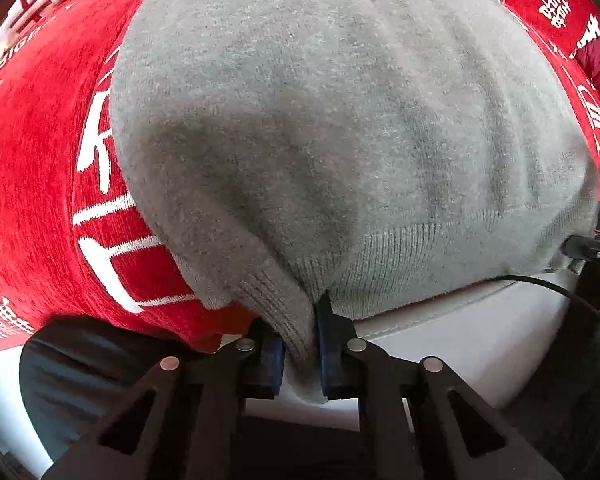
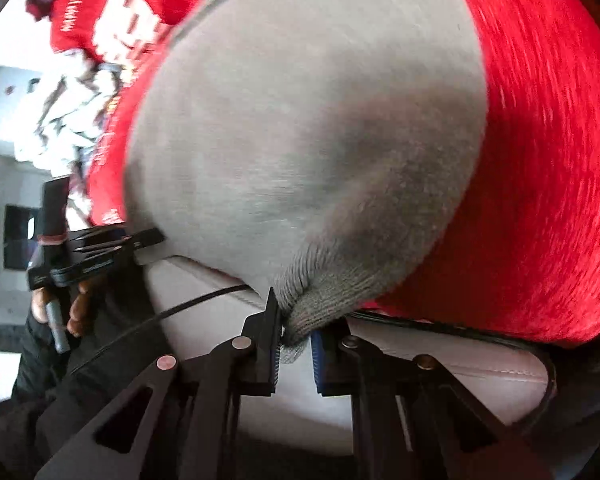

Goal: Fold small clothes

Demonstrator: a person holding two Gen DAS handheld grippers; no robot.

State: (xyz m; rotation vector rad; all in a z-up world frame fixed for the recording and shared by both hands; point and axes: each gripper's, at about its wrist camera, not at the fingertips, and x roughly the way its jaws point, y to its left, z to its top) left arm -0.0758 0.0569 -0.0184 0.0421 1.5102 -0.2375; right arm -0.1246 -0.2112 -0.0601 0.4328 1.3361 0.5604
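Observation:
A small grey knit sweater [image 1: 340, 120] lies spread over a red blanket with white characters [image 1: 32, 160]. My left gripper [image 1: 300, 344] is shut on the ribbed hem at one bottom corner. In the right wrist view the same grey sweater [image 2: 300, 120] fills the middle. My right gripper [image 2: 294, 344] is shut on the other ribbed hem corner [image 2: 320, 304]. The left gripper also shows in the right wrist view [image 2: 112, 244], holding the hem at the left. The sweater's neck end is at the far top, partly out of view.
The red blanket [image 2: 540, 160] covers a pale grey cushioned edge [image 1: 460, 340] just below the hem. A black cable [image 1: 560, 288] runs along that edge. A pile of white and dark clothes [image 2: 64, 120] lies at the far left of the right wrist view.

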